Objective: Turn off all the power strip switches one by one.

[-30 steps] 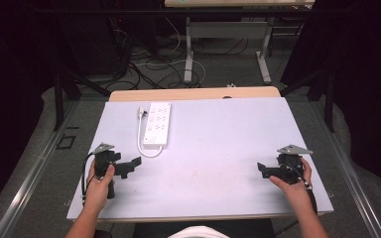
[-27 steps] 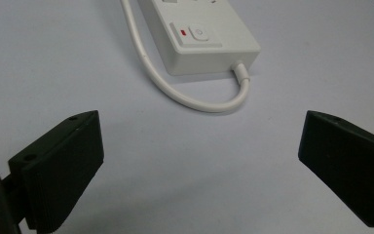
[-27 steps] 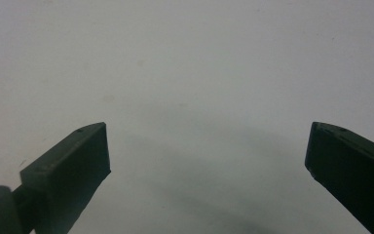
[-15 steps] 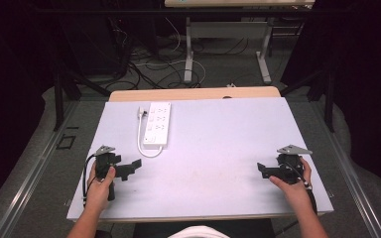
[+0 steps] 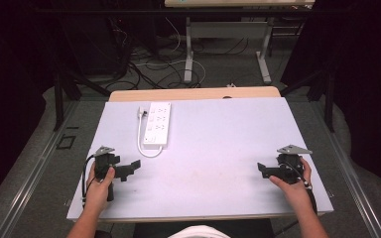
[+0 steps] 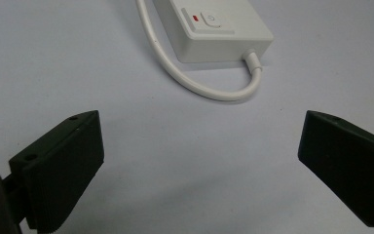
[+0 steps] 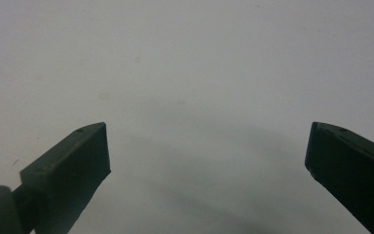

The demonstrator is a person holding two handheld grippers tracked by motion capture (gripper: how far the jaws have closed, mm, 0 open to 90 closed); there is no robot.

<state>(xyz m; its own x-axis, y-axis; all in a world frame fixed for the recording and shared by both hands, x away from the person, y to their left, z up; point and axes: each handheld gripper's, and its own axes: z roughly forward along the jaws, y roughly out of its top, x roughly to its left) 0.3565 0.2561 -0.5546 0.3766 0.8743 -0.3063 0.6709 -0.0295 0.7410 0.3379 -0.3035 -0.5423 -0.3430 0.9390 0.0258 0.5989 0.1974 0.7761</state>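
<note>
Near one white power strip (image 5: 158, 124) I held my two claws wide open and empty: left claw (image 5: 131, 167), right claw (image 5: 263, 170); its far end was cut off.

Pretty much wide open here. The table (image 5: 218, 163) is bare across the middle and the whole right side, so the right gripper (image 5: 264, 171), jaws spread wide, has nothing ahead of it. Only obstacle is the white power strip (image 5: 158, 124) at the far left, with its cord (image 6: 209, 90) looping out just ahead of the left gripper (image 5: 134, 166).
</note>
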